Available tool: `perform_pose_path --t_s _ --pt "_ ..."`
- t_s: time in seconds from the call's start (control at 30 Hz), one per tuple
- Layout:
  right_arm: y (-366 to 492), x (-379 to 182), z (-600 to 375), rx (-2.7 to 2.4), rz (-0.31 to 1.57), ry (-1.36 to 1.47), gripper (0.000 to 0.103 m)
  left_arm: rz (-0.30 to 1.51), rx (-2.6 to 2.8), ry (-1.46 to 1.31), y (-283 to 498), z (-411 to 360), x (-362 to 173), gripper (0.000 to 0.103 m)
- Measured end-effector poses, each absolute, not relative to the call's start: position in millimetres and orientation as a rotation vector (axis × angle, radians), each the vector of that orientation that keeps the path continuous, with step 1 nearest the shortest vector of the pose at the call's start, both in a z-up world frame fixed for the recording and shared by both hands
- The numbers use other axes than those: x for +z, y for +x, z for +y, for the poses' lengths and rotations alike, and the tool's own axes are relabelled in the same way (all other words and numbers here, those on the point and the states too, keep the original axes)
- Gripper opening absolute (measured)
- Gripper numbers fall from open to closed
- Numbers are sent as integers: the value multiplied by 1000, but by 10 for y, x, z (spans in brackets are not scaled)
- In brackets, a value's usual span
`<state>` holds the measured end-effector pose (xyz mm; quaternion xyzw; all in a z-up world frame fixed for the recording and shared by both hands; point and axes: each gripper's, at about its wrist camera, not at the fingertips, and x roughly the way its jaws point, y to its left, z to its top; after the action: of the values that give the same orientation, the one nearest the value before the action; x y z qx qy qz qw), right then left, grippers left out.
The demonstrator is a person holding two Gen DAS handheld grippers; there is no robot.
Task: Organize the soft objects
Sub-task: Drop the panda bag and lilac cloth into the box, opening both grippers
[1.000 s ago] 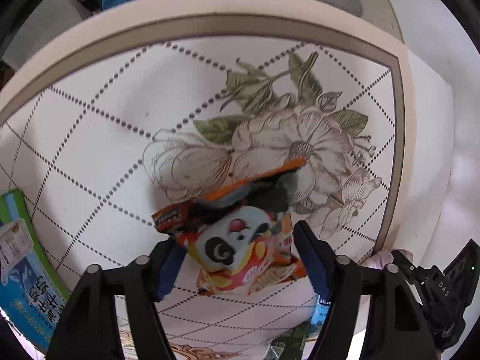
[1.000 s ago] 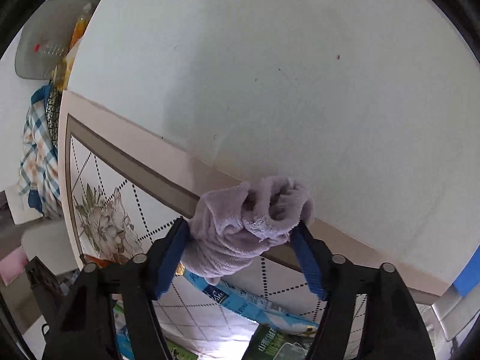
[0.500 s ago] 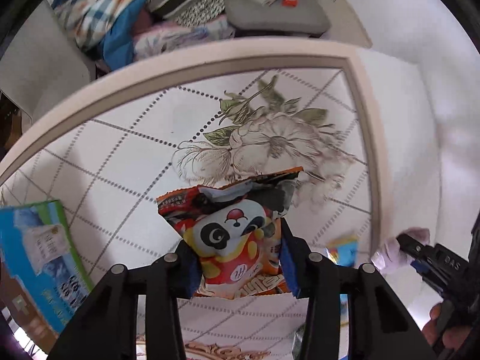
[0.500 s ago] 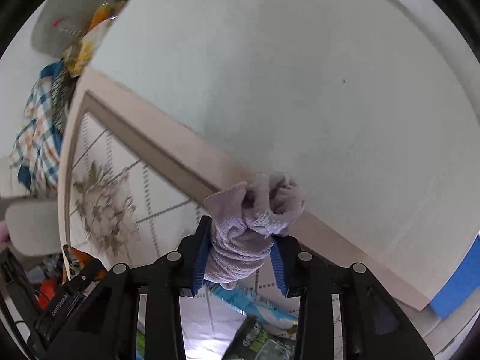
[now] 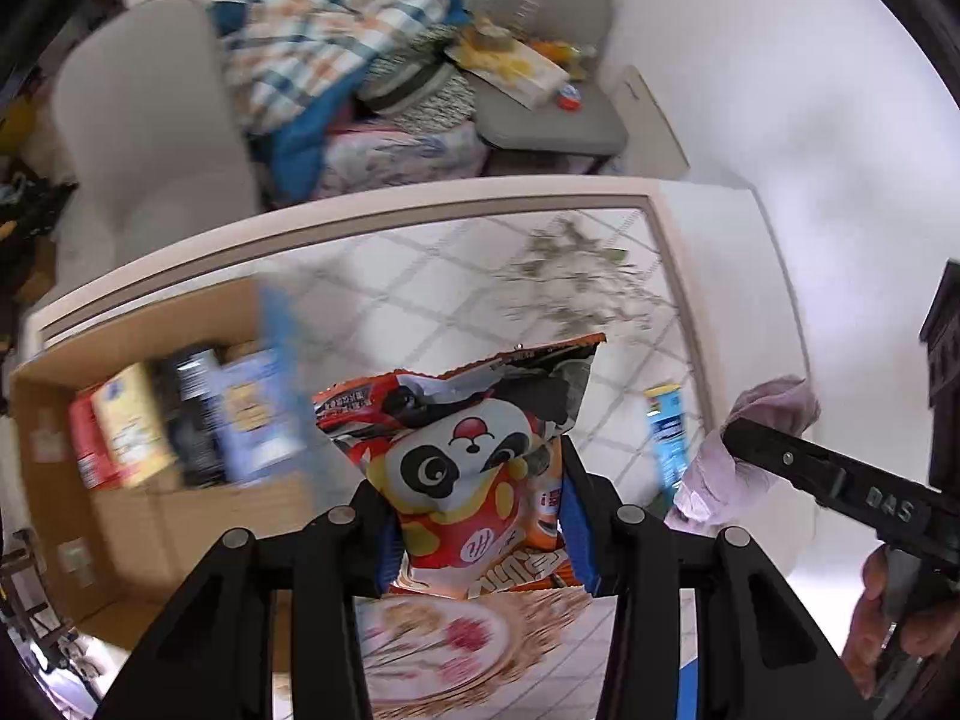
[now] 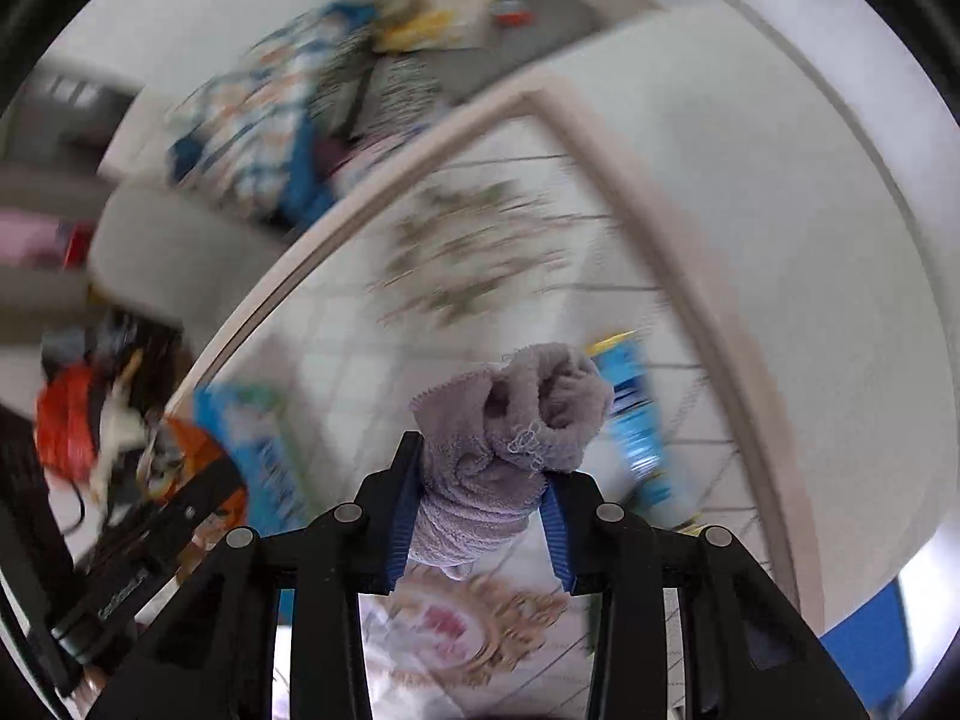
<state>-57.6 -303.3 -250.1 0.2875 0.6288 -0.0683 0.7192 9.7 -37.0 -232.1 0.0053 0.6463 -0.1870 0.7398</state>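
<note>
My left gripper [image 5: 480, 510] is shut on a red and orange snack bag [image 5: 474, 456] with a panda face, held up above the flowered tablecloth [image 5: 456, 276]. My right gripper [image 6: 480, 516] is shut on a bunched lilac cloth [image 6: 510, 426], also lifted above the table. In the left wrist view the right gripper and the lilac cloth [image 5: 750, 450] appear at the right edge, held by a hand. In the right wrist view the left gripper [image 6: 156, 534] shows at lower left.
An open cardboard box [image 5: 150, 516] with several packets [image 5: 180, 420] stands at the table's left. A blue packet [image 5: 666, 432] lies on the cloth. Behind the table are grey chairs [image 5: 540, 60] piled with clothes [image 5: 312, 54]. The right wrist view is motion-blurred.
Both grippers have closed tighter on their loads, lifted and tilted up. The cardboard box and the chairs have come into view. The right gripper has swung left from the wall toward the table.
</note>
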Motion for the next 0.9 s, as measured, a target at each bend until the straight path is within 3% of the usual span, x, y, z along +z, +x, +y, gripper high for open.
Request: perform_pose_path --t_s 0.2,0.5,0.9 --pt "-409 -2234 -1638 77 1433 464 39 1416 -292 -5 24 702 -2237 40" --pt "-209 -2557 36 243 1541 256 39 1484 -144 -82 72 1967 -2548 40" --pt "-61 -3356 431 165 1726 16 39 1706 -317 -210 154 1860 -3340 40"
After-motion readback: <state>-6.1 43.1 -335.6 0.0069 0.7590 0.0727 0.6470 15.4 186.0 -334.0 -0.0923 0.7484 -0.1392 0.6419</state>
